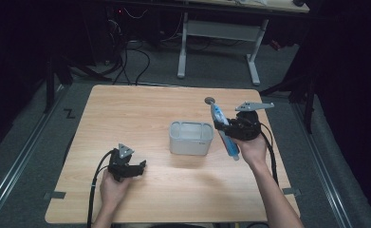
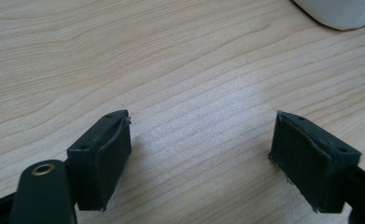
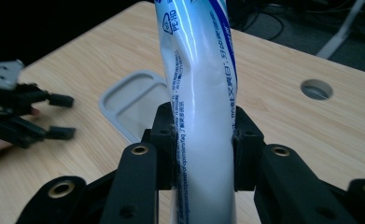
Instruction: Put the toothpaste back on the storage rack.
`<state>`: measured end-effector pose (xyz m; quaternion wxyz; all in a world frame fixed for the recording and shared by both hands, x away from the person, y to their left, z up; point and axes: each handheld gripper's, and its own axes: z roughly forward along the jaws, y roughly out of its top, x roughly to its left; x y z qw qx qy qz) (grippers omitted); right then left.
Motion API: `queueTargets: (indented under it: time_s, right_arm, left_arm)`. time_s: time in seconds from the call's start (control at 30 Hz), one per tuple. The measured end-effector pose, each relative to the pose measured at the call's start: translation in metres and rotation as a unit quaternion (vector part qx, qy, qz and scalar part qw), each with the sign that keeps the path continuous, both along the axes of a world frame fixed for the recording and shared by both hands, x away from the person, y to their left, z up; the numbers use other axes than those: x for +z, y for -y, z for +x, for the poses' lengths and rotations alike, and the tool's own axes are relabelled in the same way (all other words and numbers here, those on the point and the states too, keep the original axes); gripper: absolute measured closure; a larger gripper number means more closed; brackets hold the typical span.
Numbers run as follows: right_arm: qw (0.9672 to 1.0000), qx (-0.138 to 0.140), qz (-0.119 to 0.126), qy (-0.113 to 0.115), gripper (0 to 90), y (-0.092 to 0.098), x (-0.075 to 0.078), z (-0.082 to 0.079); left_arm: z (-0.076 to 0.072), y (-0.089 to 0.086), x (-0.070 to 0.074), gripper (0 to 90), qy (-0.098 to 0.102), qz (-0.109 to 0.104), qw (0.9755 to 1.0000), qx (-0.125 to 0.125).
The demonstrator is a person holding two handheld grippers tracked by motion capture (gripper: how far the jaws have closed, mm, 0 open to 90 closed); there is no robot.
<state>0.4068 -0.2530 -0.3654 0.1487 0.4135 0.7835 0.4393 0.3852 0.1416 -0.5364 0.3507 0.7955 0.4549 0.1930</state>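
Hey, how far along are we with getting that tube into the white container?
Done: the right gripper is shut on the blue-and-white tube and holds it clear of the wooden table. In hand: the tube hangs tilted just beside the white two-compartment container. Left: placing it inside, by my guess. The left gripper rests open with nothing between its jaws.
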Motion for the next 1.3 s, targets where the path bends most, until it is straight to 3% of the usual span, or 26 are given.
queueTargets:
  time_s: [0.33, 0.5, 0.8, 1.3]
  right_arm:
    - [0.9999, 0.011, -0.003, 0.008, 68.8, -0.017, 0.007, 0.003]
    - [0.9993, 0.029, -0.002, 0.022, 69.0, -0.031, 0.016, 0.007]
    - [0.9982, 0.053, 0.002, 0.027, 69.5, -0.047, 0.019, 0.014]
    - [0.9981, 0.05, -0.002, 0.036, 69.0, -0.068, 0.025, 0.033]
  left_arm:
    - [0.0, 0.001, 0.0, 20.9, 0.001, 0.001, 1.0, 0.001]
    - [-0.001, 0.001, 0.0, 20.9, 0.001, 0.001, 1.0, 0.001]
    - [0.0, 0.001, 0.0, 20.9, 0.001, 0.001, 1.0, 0.002]
    - [-0.001, 0.001, 0.0, 20.9, 0.001, 0.0, 1.0, 0.002]
